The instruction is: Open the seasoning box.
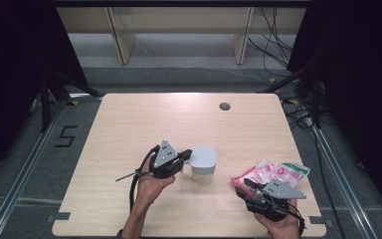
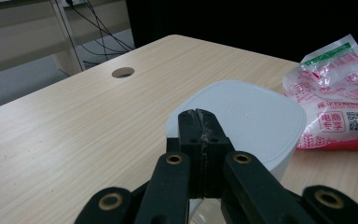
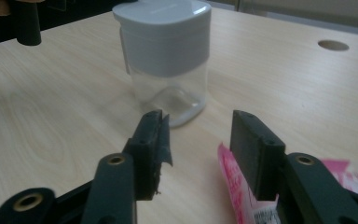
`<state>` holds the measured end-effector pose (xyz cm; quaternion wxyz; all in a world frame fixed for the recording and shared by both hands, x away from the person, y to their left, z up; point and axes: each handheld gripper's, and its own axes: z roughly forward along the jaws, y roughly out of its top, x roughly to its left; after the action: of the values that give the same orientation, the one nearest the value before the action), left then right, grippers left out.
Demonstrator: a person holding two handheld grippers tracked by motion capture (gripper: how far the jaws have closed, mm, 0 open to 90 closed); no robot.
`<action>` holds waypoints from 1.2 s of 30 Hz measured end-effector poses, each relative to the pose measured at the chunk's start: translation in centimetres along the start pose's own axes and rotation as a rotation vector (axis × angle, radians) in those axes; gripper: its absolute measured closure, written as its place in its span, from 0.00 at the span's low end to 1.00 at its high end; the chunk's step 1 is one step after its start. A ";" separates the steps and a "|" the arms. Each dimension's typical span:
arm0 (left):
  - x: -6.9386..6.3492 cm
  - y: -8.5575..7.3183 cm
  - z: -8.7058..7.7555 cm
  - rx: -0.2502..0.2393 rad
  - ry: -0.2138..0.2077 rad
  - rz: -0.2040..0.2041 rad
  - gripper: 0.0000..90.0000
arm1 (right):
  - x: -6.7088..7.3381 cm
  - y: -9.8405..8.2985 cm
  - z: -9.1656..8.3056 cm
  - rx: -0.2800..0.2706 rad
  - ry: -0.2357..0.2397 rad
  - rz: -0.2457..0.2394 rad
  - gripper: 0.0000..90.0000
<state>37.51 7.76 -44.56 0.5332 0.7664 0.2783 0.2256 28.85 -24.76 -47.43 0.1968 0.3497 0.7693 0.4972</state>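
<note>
A clear jar [image 1: 202,172] with a grey-white lid [image 1: 203,157] stands upright on the wooden surface [image 1: 129,129], near its middle and a little toward the person's side. It looks empty through its clear wall in the right gripper view.

The left tool [image 1: 185,154] is just beside the jar on its left, its tip at the edge of the lid. In the left gripper view its jaws are clenched together with nothing between them, and the closed tip lies at or just over the near rim of the lid [image 2: 242,116]; whether it presses on the lid cannot be told.

A pink and white plastic packet [image 1: 273,173] with a green strip lies to the right of the jar, well apart from it, close to the surface's right edge. The right tool [image 1: 246,188] sits at the packet's near left corner. In the right gripper view its jaws stand partly apart, and the packet's pink edge [image 3: 233,186] lies against the inner face of the right-hand jaw, while the other jaw is clear of it, so the packet is not pinched.

A round hole [image 1: 224,106] in the surface lies beyond the jar, toward the far edge.
</note>
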 end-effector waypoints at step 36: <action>0.3 -0.3 0.0 -0.026 -0.015 -0.035 0.99 | 0.1 4.3 6.0 0.027 0.006 -0.102 1.00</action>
<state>37.70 8.06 -44.87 0.5490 0.7562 0.2845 0.2139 34.13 -19.77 -46.12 0.2149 0.3113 0.7934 0.4769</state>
